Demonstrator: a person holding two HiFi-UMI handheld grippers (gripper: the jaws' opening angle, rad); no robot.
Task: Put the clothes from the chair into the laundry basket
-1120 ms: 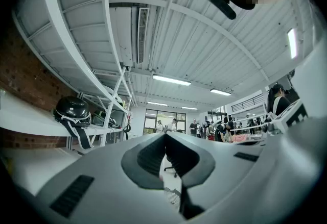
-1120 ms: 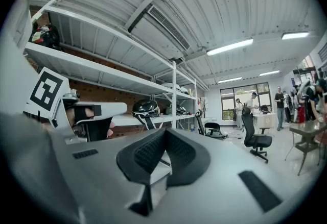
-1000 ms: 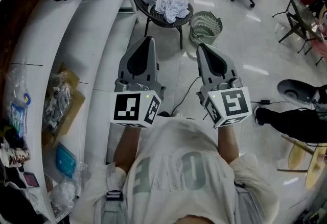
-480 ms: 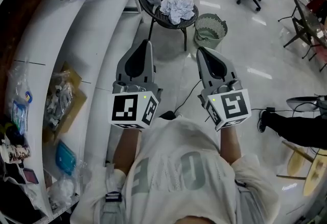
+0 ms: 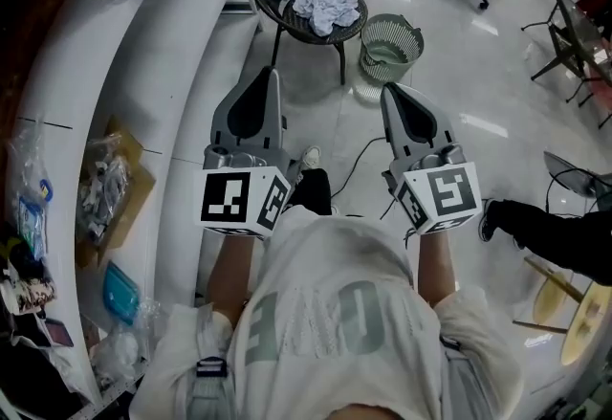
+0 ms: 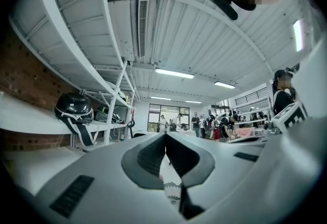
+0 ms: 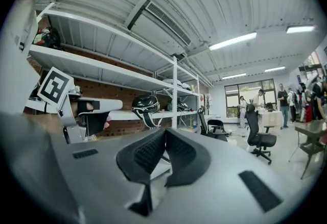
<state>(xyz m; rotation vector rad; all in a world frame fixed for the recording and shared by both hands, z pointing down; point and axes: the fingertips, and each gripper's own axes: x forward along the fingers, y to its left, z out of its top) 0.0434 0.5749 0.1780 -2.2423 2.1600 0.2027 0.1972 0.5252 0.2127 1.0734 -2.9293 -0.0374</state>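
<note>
Long white shelving (image 5: 115, 93) runs down the person's left, w/ helmets and bagged bits on it. Ahead on the pale floor stands a round dark chair (image 5: 316, 39), and just beside it, to its right, a mesh laundry basket (image 5: 384, 64), which looks empty from here. The clothes (image 5: 327, 5) sit in a crumpled light heap on the chair seat, none in the basket yet. Something grey may also hang over the chair back, can't tell for sure.

Both tools are held out level, well short of the chair. Left gripper (image 5: 271, 74) has its jaws closed tip to tip, nothing btwn them. Right gripper (image 5: 389, 89) is the same: closed, empty.

Step in hand: the approach, I reckon, w/ no grab begun. Next move prob. calls for getting close to the chair, opening one set of jaws, dipping into the heap and pinching a good fold, then carrying it across to the basket.
</note>
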